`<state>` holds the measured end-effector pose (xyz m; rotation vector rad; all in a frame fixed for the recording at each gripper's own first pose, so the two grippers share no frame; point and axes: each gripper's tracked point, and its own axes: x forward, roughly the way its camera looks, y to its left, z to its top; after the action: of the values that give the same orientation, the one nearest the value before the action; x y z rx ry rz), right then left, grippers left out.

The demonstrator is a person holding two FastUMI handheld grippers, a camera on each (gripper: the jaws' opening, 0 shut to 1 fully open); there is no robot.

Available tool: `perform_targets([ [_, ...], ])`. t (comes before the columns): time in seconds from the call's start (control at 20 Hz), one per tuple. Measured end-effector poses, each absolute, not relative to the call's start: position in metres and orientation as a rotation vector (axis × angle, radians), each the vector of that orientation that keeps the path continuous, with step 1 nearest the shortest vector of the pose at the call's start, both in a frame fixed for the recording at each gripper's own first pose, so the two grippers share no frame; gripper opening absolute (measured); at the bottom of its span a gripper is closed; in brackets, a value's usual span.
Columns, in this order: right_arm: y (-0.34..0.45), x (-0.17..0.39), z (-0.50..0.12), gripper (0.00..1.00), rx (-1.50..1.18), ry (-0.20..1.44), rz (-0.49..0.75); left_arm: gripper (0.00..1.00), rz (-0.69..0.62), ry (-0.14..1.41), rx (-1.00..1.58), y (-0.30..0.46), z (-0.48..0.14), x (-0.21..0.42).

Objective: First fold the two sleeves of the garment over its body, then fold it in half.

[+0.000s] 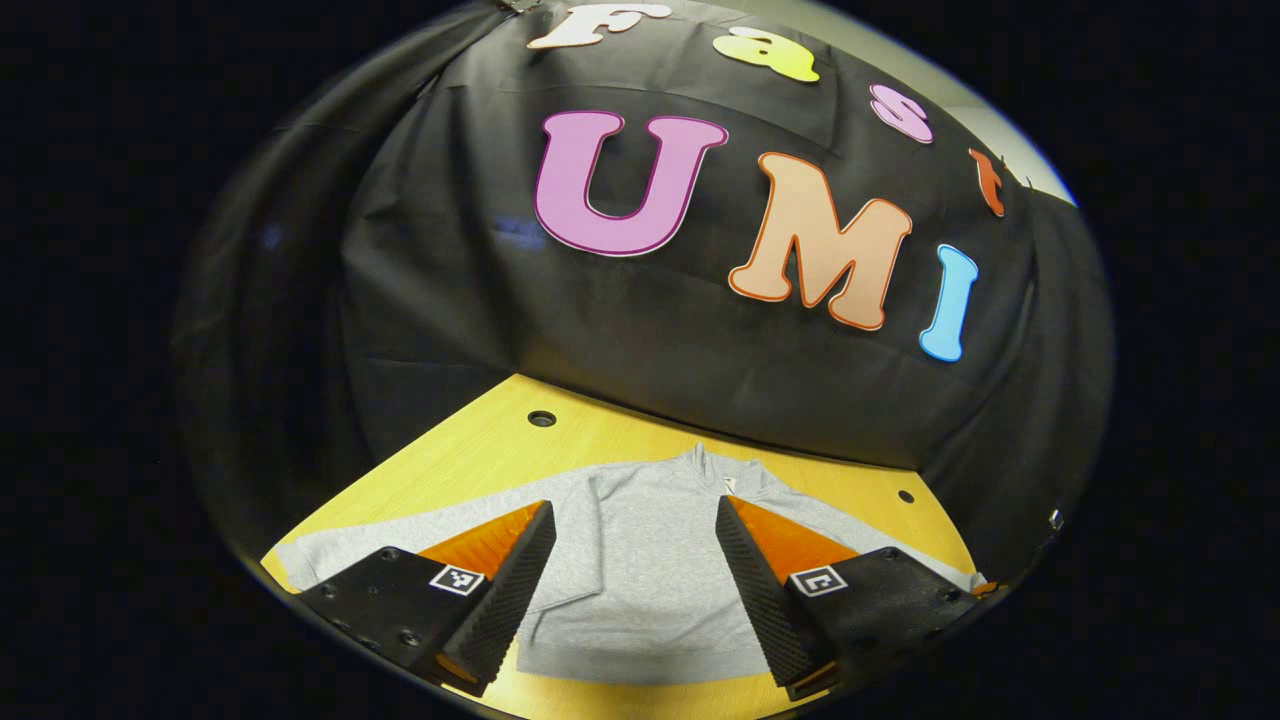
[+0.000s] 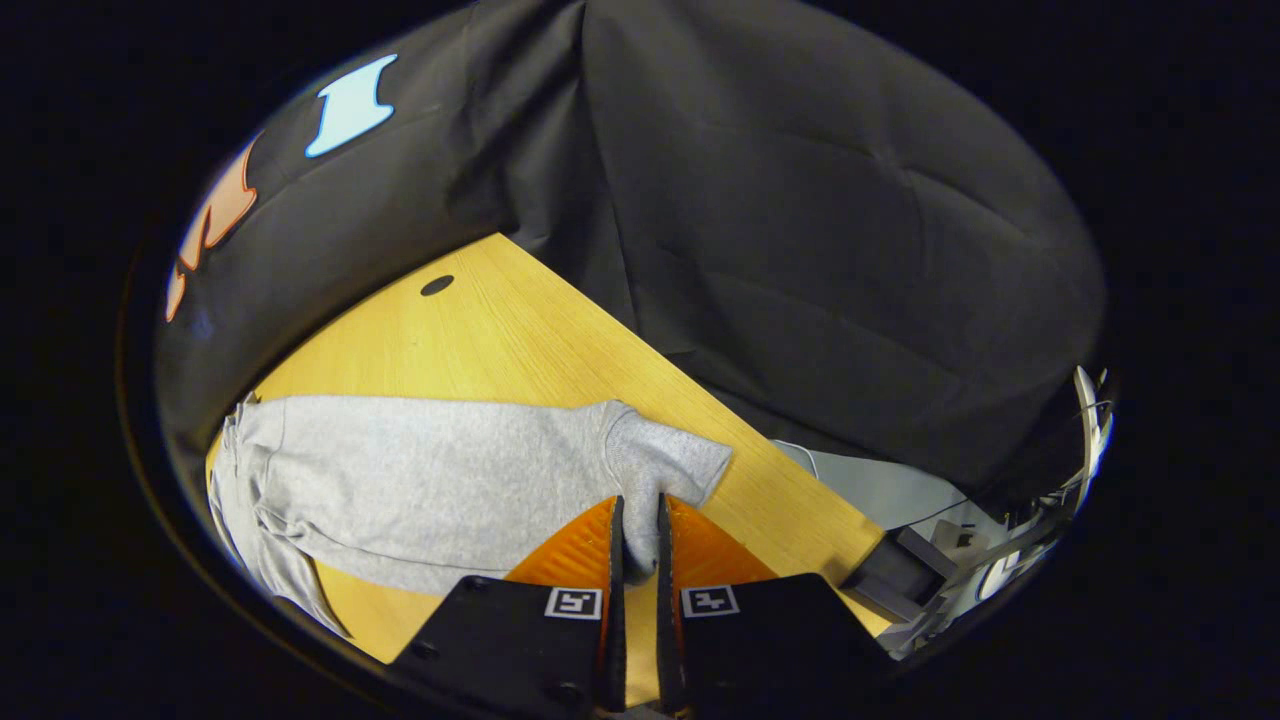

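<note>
In the left gripper view we see a grey sweatshirt (image 1: 640,570) lying flat on the light wooden table (image 1: 480,440), its collar (image 1: 712,468) toward the black cloth wall (image 1: 620,330) and both sleeves spread outward to the sides. The left gripper (image 1: 632,520) hangs above the sweatshirt's body with its fingers wide apart, holding nothing. A small round hole (image 1: 541,418) sits in the tabletop beyond the garment. In the right gripper view we find one sleeve (image 2: 420,490) stretched across the table, its ribbed cuff (image 2: 665,465) lying near the table's edge. The right gripper (image 2: 638,525) has its fingers drawn close together on the lower edge of that cuff; the cloth appears pinched between them, though the view is tight there and we cannot be fully sure how much fabric is caught. Past the table's edge, at the lower right of this view, lie a grey surface (image 2: 880,490) and some white cables (image 2: 1040,520).
</note>
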<state>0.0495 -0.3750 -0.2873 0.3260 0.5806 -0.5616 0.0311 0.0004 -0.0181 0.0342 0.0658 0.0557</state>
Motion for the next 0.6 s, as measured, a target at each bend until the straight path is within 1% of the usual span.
perform_targets([
  [0.15,-0.373,0.048,-0.275,0.13,0.333,0.538,-0.563,0.94,0.041,0.062,0.038,0.002,-0.016,0.031],
  [0.2,-0.372,0.048,-0.274,0.15,0.328,0.527,-0.562,0.95,0.035,0.062,0.041,0.003,-0.016,0.030],
  [0.3,-0.374,0.050,-0.275,0.13,0.305,0.507,-0.547,0.94,0.029,0.065,0.043,0.009,-0.016,0.030],
  [0.35,-0.374,0.051,-0.275,0.14,0.293,0.494,-0.536,0.94,0.027,0.064,0.040,0.011,-0.015,0.029],
  [0.6,-0.371,0.058,-0.266,0.14,0.245,0.447,-0.444,0.95,0.017,0.062,0.016,0.026,-0.014,0.024],
])
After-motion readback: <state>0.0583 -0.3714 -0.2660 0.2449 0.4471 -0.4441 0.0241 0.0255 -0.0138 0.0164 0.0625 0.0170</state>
